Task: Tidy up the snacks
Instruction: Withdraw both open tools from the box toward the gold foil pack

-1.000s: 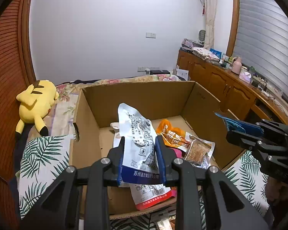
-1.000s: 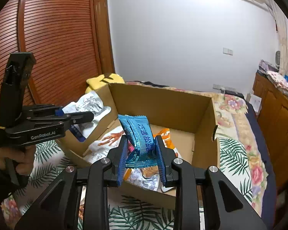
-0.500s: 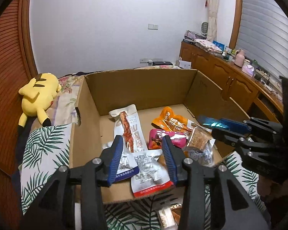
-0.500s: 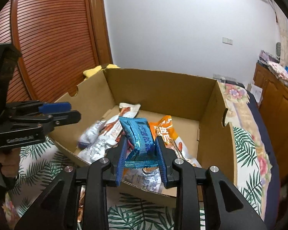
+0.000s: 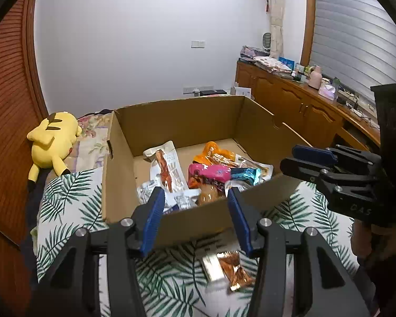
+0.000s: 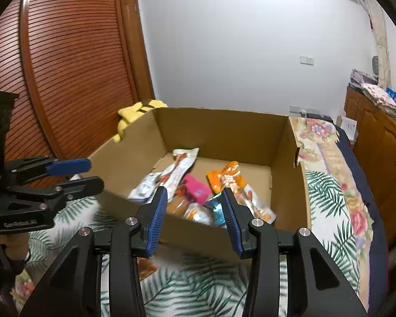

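An open cardboard box [image 5: 177,121] [image 6: 219,129] stands on the leaf-print bedspread and holds several snack packets: a white one with a red stick [image 5: 166,166] [image 6: 182,166], an orange one [image 5: 213,153] [image 6: 227,177], a pink one [image 5: 208,173] [image 6: 196,191] and a blue one [image 5: 244,175] [image 6: 217,212]. My left gripper [image 5: 195,206] hovers before the box's near wall, its jaws opening with nothing between them. My right gripper [image 6: 194,207] is also at the near edge, jaws opening, empty. A copper-foil snack [image 5: 233,269] lies on the bedspread in front of the box.
A yellow plush toy [image 5: 52,142] lies left of the box by the wooden slatted wardrobe [image 6: 74,60]. A wooden cabinet [image 5: 298,105] with clutter runs along the right wall. The right gripper's body [image 5: 351,185] shows at right in the left wrist view.
Both grippers let go of their packets, the white one from the left and the blue one from the right; both now lie in the box. Both grippers drew back from the box, jaws wider.
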Demonstrator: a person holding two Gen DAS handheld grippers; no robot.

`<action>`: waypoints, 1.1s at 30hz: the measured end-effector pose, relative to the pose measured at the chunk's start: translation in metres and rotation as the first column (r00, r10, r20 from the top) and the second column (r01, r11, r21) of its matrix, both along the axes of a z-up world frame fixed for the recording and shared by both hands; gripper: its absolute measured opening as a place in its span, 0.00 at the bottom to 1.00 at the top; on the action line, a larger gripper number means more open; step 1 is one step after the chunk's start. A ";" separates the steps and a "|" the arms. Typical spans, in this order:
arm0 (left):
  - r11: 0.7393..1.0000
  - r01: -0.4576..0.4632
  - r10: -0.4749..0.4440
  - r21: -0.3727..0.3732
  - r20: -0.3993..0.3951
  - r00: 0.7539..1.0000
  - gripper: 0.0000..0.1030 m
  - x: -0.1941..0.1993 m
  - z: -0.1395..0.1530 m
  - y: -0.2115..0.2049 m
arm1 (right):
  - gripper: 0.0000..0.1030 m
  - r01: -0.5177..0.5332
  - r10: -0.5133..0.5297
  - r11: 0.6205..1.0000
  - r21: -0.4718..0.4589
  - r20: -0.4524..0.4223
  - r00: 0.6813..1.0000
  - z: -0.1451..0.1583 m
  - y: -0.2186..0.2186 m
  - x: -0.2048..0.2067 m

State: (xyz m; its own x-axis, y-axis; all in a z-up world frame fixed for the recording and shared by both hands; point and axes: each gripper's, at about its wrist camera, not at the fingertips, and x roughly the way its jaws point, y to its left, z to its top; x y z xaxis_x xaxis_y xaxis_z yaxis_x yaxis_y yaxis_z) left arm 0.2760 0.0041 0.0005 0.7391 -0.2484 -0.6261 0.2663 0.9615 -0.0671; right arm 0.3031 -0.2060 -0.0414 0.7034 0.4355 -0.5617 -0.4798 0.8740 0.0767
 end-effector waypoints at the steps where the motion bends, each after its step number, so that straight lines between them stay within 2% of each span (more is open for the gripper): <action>1: 1.000 0.000 0.000 -0.006 0.001 1.000 0.48 -0.004 0.001 0.002 | 0.41 -0.002 0.002 1.000 0.002 0.000 1.000 0.000 0.000 -0.005; 6: 1.000 -0.010 0.011 -0.010 0.011 1.000 0.49 -0.024 0.001 0.014 | 0.41 -0.020 0.020 1.000 -0.003 0.012 1.000 -0.001 0.009 -0.039; 11: 1.000 -0.026 0.026 -0.002 0.011 1.000 0.49 -0.035 -0.002 0.024 | 0.41 -0.031 0.031 0.999 -0.006 -0.015 0.999 -0.013 0.019 -0.051; 28: 0.999 -0.035 0.035 0.020 -0.013 0.999 0.49 -0.057 -0.032 0.046 | 0.40 -0.037 0.032 0.999 -0.024 -0.168 0.985 -0.062 0.042 -0.052; 33: 0.999 -0.037 0.038 0.015 -0.039 0.999 0.49 -0.059 -0.044 0.047 | 0.37 -0.051 0.044 0.998 -0.028 -0.203 0.978 -0.073 0.049 -0.049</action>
